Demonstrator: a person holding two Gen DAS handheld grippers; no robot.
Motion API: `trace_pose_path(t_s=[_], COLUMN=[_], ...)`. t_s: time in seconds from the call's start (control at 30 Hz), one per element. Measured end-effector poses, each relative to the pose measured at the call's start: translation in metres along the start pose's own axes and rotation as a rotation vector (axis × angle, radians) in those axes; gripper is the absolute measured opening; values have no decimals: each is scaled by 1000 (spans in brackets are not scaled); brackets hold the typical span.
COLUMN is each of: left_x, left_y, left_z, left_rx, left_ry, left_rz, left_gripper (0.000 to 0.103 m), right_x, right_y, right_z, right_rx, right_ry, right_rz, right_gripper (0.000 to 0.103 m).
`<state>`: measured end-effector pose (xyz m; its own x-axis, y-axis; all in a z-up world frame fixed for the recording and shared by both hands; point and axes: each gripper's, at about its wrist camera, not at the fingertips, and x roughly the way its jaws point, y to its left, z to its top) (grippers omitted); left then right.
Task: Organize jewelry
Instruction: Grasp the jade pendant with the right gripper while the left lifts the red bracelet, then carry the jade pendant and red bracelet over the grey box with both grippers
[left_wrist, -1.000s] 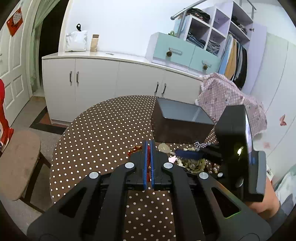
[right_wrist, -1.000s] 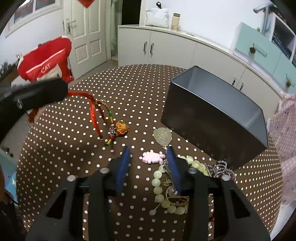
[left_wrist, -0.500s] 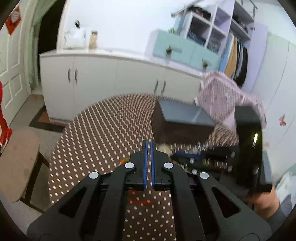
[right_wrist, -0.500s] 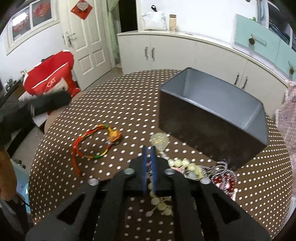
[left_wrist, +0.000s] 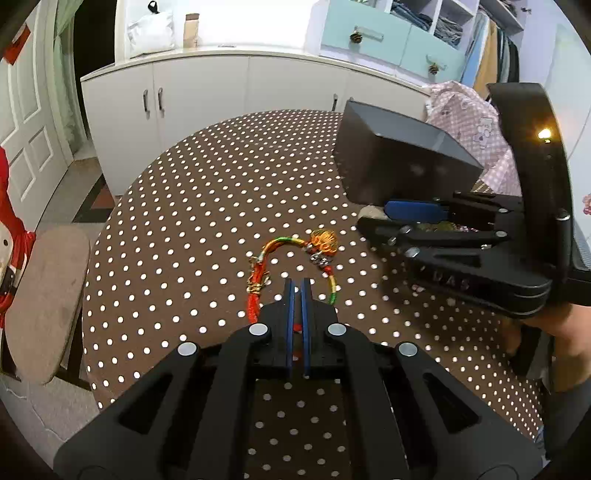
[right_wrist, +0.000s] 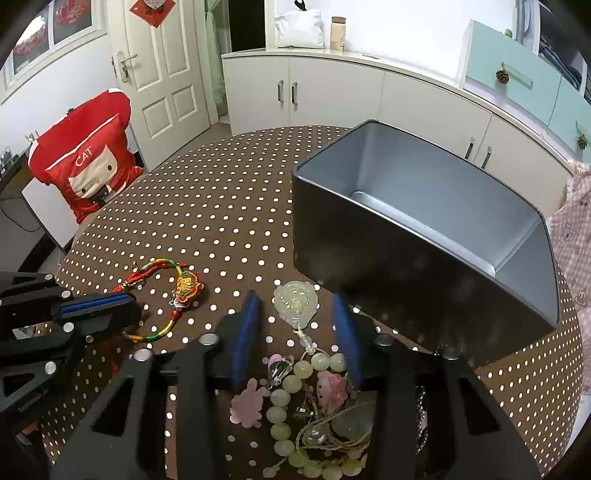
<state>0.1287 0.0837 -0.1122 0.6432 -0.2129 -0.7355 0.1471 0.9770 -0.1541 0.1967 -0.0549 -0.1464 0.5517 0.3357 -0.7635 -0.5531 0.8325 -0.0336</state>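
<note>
The left gripper (left_wrist: 295, 283) has been lowered to the table (left_wrist: 207, 192), its jaws kept shut on the red cord bracelet (left_wrist: 324, 239), which is now laid left of the tin box (right_wrist: 406, 280). The right gripper (right_wrist: 295, 297) is being closed around the jade pendant (right_wrist: 298, 305), which is not yet pressed. Nothing is boxed yet.

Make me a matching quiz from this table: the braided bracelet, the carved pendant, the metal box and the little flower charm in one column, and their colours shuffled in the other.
1. braided bracelet
2. carved pendant
3. metal box
4. flower charm

A. pale greenish white
B. pink
C. dark outside, grey inside
D. red, yellow and green

Pairs: 1-D, 2-A, 3-C, 4-B
</note>
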Motion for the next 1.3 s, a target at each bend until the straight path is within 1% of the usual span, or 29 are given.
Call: trace_pose_path(t_s=[0.1, 0.17, 0.2, 0.23, 0.27, 0.3, 0.33, 0.4, 0.5, 0.57, 0.6, 0.67, 0.7, 0.73, 0.8, 0.83, 0.87, 0.9, 0.93, 0.97, 1.0, 1.07, 1.2, 1.3], left_x=[1, 1, 1, 0, -1, -4, -10, -14, -9, -4, 3, 5, 6, 8, 7, 7, 7, 6, 7, 6, 5, 3, 1, -5], left_y=[3, 5, 7, 9, 10, 12, 12, 10, 3, 2, 3, 3, 2, 1, -1, 0, 2, 5, 7, 9, 13, 20, 21, 15], left_z=[0, 0, 0, 0, 0, -1, -1, -1, 0, 1, 1, 2, 2, 3, 5, 6, 7, 7, 9, 8, 9, 8, 7, 8], left_rx=[-11, -18, -21, -30, -36, -41, -47, -37, 5, 10, 1, 7, 14, 28, 45, 48, 46, 41, 32, 26, 10, -11, -34, -36], left_ry=[-2, -3, -4, -3, -11, -26, -61, -79, -57, -32, 5, 14, 19, 26, 25, 23, 19, 17, 13, 10, 5, -1, -13, -38], left_rz=[-2, -3, -5, -7, -16, -20, -7, -6, 31, 43, 54, 66, 80, 110, 139, 138, 136, 133, 128, 125, 127, 120, 120, 86], left_gripper=[4, 4, 8, 17, 54, 82, 82, 82, 82, 82, 81, 79, 73, 70, 51, 45, 36, 29, 26, 19, 10, 7, 6, 6], right_x=[-1, -3, -5, -6, -8, -12, -14, -22, -35, -42, -46, -50, -53, -54, -58, -58, -59, -60, -61, -62, -63, -65, -70, -77], right_y=[3, 2, 1, 0, 0, 1, 1, 0, -2, -4, -5, -6, -8, -8, -9, -9, -9, -8, -8, -8, -7, -8, -8, -10], right_z=[-1, -2, -3, -4, -5, -7, -7, -9, -10, -11, -12, -13, -14, -14, -15, -15, -15, -15, -15, -15, -15, -16, -16, -14], right_rx=[-16, -8, -1, 4, 5, 6, 8, 22, 48, 62, 69, 75, 80, 84, 93, 94, 96, 96, 96, 97, 99, 100, 101, 106], right_ry=[-2, -7, -12, -17, -21, -29, -36, -61, -92, -108, -114, -122, -126, -128, -137, -138, -140, -143, -145, -148, -153, -160, -175, -199], right_rz=[-7, 11, 20, 29, 37, 47, 53, 72, 100, 115, 119, 121, 124, 126, 131, 134, 138, 141, 143, 147, 149, 153, 155, 154], right_gripper=[22, 22, 22, 22, 22, 22, 22, 22, 22, 22, 22, 22, 22, 22, 22, 22, 22, 22, 22, 22, 22, 22, 22, 22])
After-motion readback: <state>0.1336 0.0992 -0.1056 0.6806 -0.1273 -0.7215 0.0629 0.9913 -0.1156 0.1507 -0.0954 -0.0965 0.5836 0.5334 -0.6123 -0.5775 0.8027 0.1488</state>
